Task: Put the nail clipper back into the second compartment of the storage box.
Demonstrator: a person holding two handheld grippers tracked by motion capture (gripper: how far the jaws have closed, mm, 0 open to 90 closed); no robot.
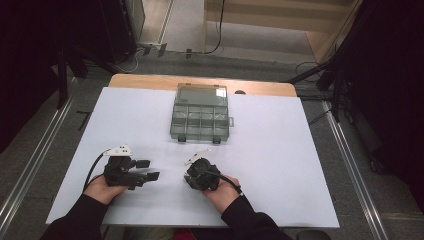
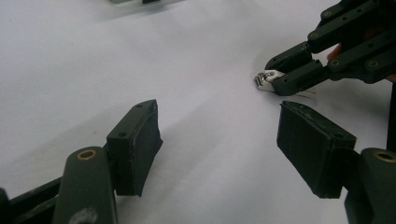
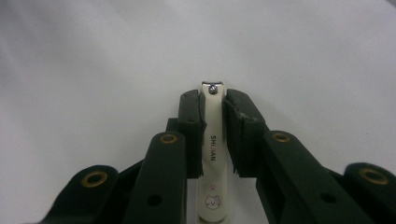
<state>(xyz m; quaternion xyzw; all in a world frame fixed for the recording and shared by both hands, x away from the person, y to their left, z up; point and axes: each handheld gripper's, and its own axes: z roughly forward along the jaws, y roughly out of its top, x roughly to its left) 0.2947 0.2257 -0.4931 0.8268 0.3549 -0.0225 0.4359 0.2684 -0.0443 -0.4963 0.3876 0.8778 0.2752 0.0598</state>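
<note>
**A:** Status on your right hand-held gripper?

**B:** Clenched on the nail clipper. Both pads squeeze its long sides, cutting end poking out just past the fingertips, cat-print tail running back between the links. Grip along the length like that likely keeps it from rolling or twisting.

**A:** Where's the clipper sitting?

**B:** In that gripper, low over the white sheet on the desk. From the left gripper view its metal tip looks at or just above the sheet; can't tell if it touches.

**A:** And your left hand-held gripper?

**B:** Released, jaws wide apart, nothing between them. It's just beside the right one, pointed toward it, resting low on the sheet. Reads as standby or ready for a handover.

**A:** Target?

**B:** Probably the compartment box, ahead of both grippers, well apart from them. Lid stands open at its far edge, 2 latches on the side facing you. Cells look empty, but it's too small to be sure.

**A:** Next move?

**B:** Carry forward with the right, tip first, and drop into 1 cell.
</note>
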